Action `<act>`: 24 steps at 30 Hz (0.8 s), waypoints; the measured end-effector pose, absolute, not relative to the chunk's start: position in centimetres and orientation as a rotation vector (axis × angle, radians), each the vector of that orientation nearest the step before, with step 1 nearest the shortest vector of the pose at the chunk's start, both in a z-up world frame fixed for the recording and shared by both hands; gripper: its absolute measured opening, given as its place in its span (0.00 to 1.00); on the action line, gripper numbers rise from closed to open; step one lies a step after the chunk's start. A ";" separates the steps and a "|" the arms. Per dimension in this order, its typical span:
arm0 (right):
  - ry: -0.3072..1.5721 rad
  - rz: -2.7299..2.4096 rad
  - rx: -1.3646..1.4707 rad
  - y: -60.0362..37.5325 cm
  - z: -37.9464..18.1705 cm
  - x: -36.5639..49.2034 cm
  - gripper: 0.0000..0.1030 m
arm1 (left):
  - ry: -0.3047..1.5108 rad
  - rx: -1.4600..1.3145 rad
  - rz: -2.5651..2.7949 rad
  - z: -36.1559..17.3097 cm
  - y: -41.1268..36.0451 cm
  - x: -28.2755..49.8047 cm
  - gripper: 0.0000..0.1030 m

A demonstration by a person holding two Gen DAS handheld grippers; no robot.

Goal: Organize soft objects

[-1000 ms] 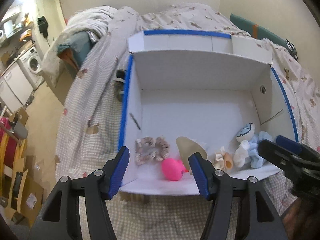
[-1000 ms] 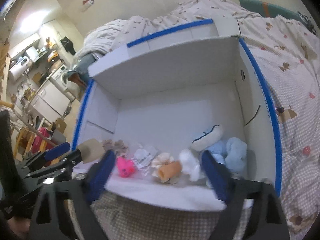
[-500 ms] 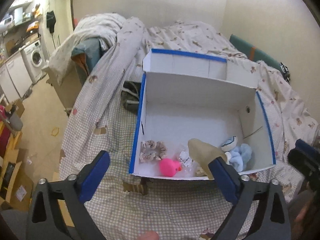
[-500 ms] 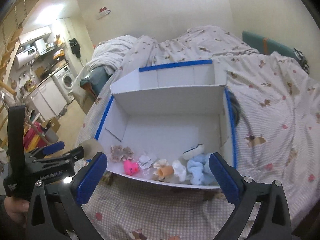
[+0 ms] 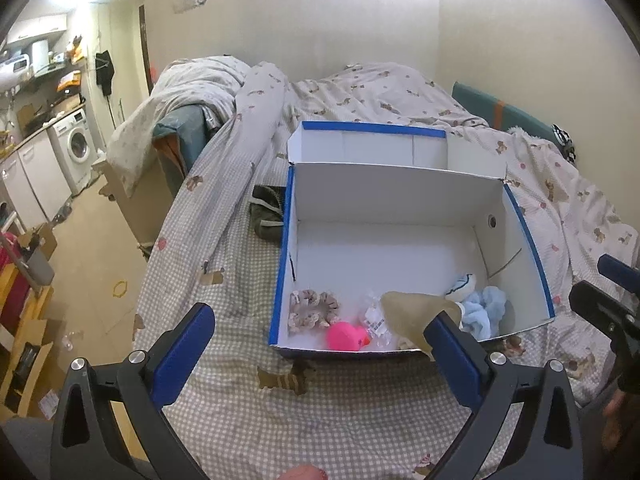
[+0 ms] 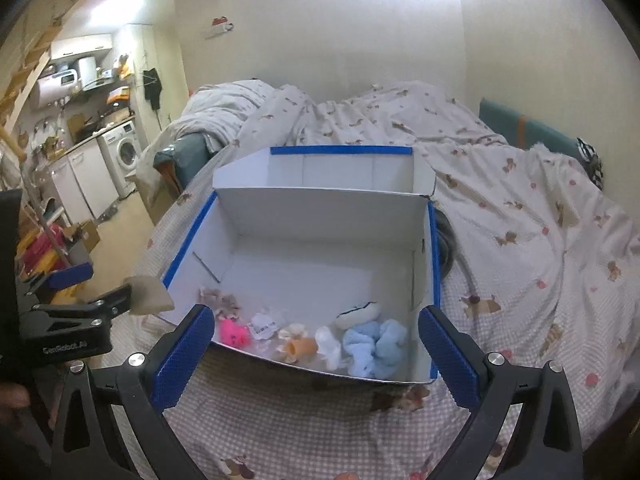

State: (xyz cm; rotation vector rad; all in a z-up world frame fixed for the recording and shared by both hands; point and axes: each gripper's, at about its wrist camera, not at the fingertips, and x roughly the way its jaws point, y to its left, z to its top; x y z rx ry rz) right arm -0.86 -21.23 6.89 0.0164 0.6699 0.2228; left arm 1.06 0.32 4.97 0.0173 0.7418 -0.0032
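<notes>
Item: one white box, blue-taped, on the bed. Contents along its near wall: one beige scrunchie, one pink rubber duck, one tagged clear packet, one orange-and-cream piece, one blue-and-white plush. Left gripper and right gripper were both spread wide, holding nothing, above the bedding before the box. Step judged: sorting appeared finished or paused; a next move would need reaching in again.

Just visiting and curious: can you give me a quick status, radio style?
Left tongs open, right tongs open, both empty. Soft toys lie in white box on bed. Beige scrap stuck to left tong tip, partly blocking view.
</notes>
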 end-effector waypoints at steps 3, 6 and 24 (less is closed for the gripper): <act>0.663 0.218 0.028 -21.6 5.6 -1.1 1.00 | 0.740 0.029 -0.012 4.3 -0.1 0.9 1.00; 0.696 0.206 0.056 -21.8 3.7 -0.7 1.00 | 0.738 0.028 -0.013 4.0 0.1 0.9 1.00; 0.707 0.196 0.108 -20.6 2.6 0.9 1.00 | 0.793 -0.027 -0.004 2.2 0.8 2.2 1.00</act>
